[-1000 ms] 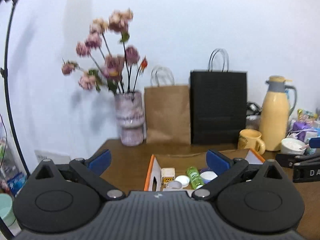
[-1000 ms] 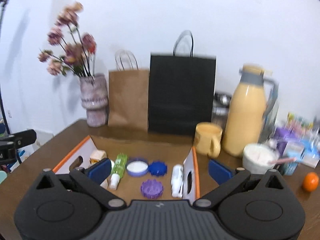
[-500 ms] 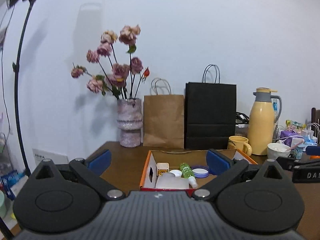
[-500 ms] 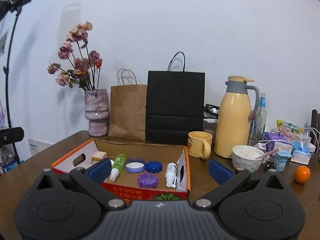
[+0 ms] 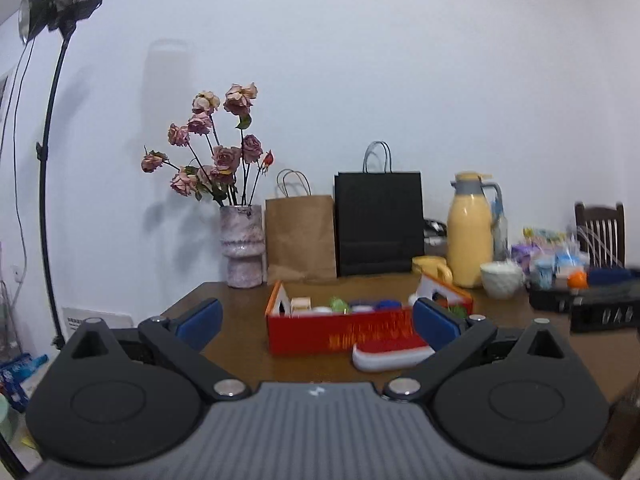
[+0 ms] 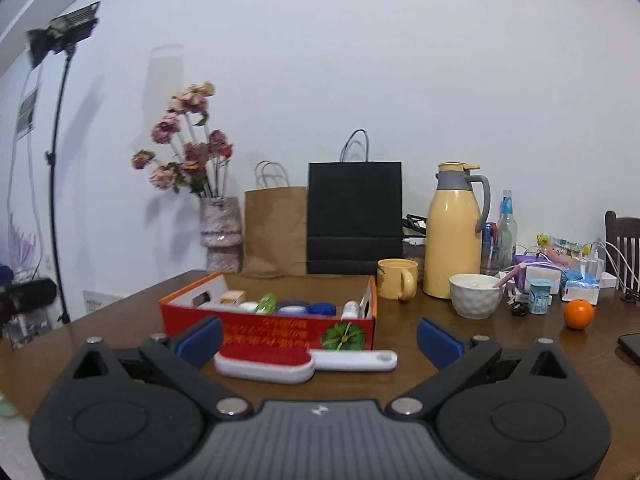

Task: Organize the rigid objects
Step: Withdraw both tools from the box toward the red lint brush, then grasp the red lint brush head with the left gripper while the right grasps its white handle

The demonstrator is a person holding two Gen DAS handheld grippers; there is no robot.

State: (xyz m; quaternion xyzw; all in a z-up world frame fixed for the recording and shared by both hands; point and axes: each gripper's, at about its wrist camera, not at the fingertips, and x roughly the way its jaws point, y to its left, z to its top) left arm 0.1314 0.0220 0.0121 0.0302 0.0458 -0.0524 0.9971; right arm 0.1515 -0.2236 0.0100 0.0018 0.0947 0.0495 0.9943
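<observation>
A red and orange cardboard box (image 6: pixel 276 330) stands on the brown table and holds several small items: a green bottle (image 6: pixel 266 303), blue lids and a white bottle (image 6: pixel 350 309). It also shows in the left wrist view (image 5: pixel 340 330). A white brush with a red pad (image 6: pixel 304 362) lies on the table in front of the box, also seen in the left wrist view (image 5: pixel 390 354). My left gripper (image 5: pixel 316 320) is open and empty, short of the box. My right gripper (image 6: pixel 320 340) is open and empty, just short of the brush.
Behind the box stand a vase of dried roses (image 6: pixel 220 236), a brown paper bag (image 6: pixel 276 232), a black paper bag (image 6: pixel 354 220), a yellow mug (image 6: pixel 396 284) and a yellow thermos (image 6: pixel 454 232). A white bowl (image 6: pixel 476 300), an orange (image 6: pixel 578 314) and small packets sit at the right.
Both grippers have pulled back and lowered away from the box, so its red front and the brush in front of it now show. Both stay open.
</observation>
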